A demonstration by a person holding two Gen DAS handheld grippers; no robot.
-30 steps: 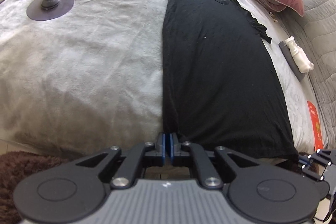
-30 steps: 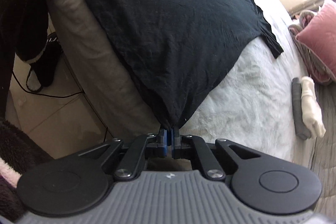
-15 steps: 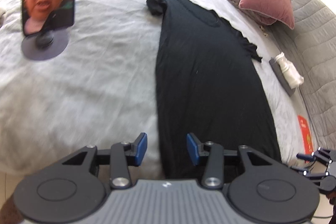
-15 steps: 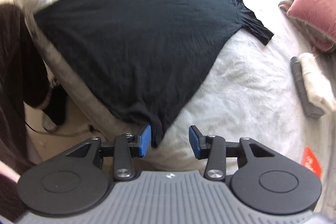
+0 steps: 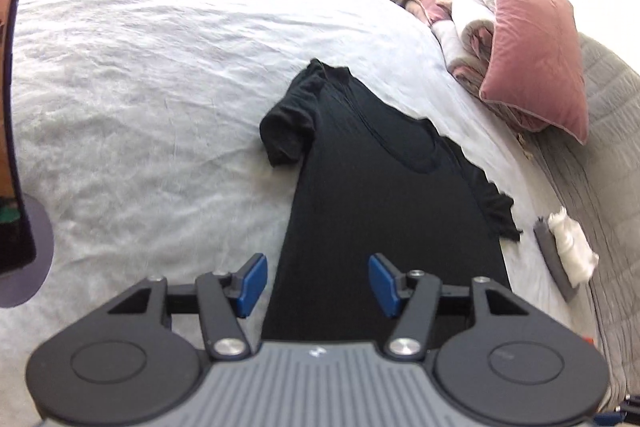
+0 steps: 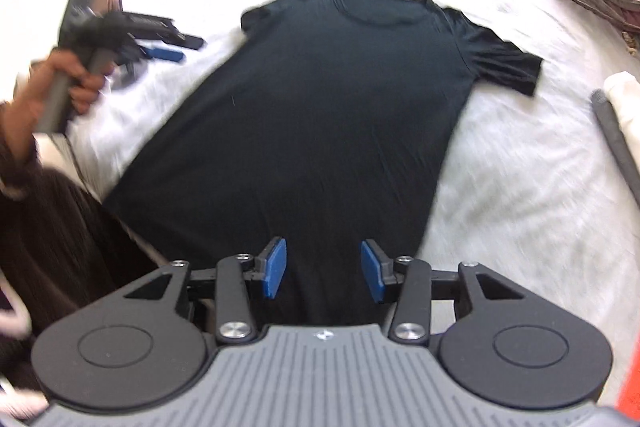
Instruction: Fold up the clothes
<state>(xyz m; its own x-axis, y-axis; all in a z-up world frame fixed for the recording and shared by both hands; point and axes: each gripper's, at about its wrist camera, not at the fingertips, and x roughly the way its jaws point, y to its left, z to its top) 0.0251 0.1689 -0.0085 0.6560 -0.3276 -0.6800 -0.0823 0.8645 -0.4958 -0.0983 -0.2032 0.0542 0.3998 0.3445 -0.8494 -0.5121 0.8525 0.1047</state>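
The black T-shirt (image 6: 320,115) lies spread flat on the bed (image 6: 500,187), ready for folding. The left hand-held gripper (image 5: 316,285) is opening and the right hand-held gripper (image 6: 322,275) is released, both with nothing between their pads, free to take new holds.

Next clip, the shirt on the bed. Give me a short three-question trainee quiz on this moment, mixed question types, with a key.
1. True or false: the black T-shirt lies spread flat on the white bedspread.
2. Multiple choice: the right claw is A) clamped on the hem, B) open with nothing pinched, C) gripping a sleeve.
3. Fill in: the cushion at the head of the bed is ____ in colour.

Key: 1 true. 2 B; the left claw also grips nothing, its jaws opening. 3 pink.
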